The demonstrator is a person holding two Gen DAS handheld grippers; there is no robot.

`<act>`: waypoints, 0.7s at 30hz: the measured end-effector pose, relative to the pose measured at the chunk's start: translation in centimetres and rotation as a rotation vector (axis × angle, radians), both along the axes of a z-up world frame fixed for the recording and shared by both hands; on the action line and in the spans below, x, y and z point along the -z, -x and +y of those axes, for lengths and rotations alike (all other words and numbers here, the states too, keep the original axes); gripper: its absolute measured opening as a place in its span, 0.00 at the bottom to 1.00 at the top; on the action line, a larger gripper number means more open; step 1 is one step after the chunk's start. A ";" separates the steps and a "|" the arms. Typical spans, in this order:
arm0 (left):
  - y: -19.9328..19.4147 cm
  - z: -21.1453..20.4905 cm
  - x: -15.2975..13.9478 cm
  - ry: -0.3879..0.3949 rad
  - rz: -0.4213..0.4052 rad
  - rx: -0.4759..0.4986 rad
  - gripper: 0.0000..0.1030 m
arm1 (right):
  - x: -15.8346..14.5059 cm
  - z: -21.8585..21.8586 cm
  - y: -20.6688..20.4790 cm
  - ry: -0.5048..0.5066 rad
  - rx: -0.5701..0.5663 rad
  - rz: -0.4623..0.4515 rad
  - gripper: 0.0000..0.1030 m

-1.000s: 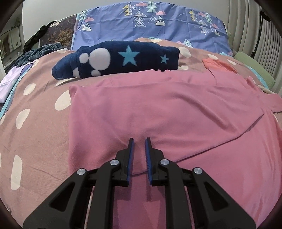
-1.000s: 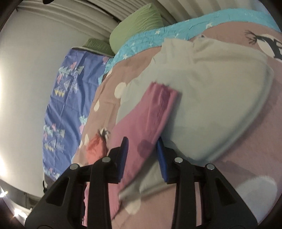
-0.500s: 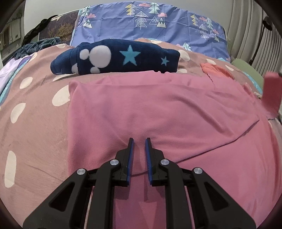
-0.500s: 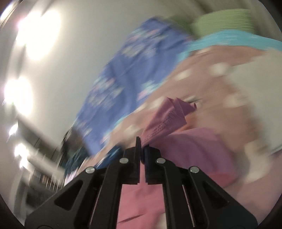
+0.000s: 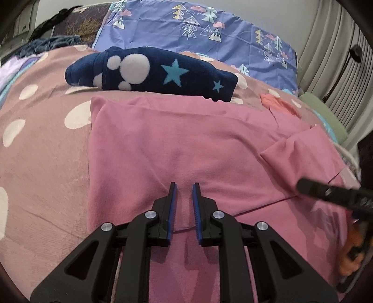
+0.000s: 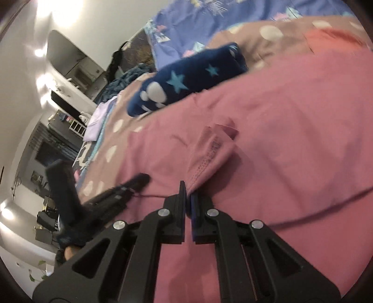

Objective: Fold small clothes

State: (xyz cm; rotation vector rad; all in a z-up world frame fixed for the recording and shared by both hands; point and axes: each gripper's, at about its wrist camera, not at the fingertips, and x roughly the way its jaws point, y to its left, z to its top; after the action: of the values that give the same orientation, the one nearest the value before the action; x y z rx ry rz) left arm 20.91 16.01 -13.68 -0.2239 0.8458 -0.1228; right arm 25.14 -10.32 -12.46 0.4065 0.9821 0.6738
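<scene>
Bed cover [image 5: 42,149]: dusty mauve fabric with pale oval spots, slightly fuzzy, spread under everything; the landmark for what follows.
Pink garment [image 5: 181,144]: soft matte knit, laid flat across the middle of the bed cover, its left edge straight, a fold line running slantwise across its near part.
Sleeve [image 6: 209,158]: a stitched-hem flap of the pink garment, lifted and drawn over the garment's body.
Right gripper [image 6: 188,200]: black frame with blue pads, pressed together on the sleeve hem; in the left wrist view it enters blurred from the right edge [image 5: 326,193].
Left gripper [image 5: 184,205]: black frame, blue ribbed pads, a narrow gap between them, tips low over the near part of the pink garment; whether cloth is pinched between them cannot be told.
Navy fleece [image 5: 151,70]: folded bundle, plush, with white round blobs and light-blue stars, lying on the bed cover just beyond the pink garment's far edge.
Coral cloth [image 5: 279,105]: small crumpled piece on the bed cover at the pink garment's far right corner.
Blue pillow [image 5: 198,30]: smooth cotton printed with trees and clouds, at the head of the bed cover.
Green cushion [image 5: 326,116]: at the right edge of the bed cover.
Room: pale wall, ribbed curtain [image 5: 338,58] on the right, bright ceiling lights [image 6: 60,11].
</scene>
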 end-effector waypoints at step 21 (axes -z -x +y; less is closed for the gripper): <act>-0.9 -1.8 -2.5 0.331 0.001 0.094 0.55 | -1.7 -1.1 0.0 -0.088 0.029 -0.109 0.26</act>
State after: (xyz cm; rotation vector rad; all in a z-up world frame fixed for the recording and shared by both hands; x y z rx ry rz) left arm 21.86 14.26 -11.21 -0.4952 0.8345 -0.3517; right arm 25.19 -11.44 -10.73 0.4556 0.8441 0.7074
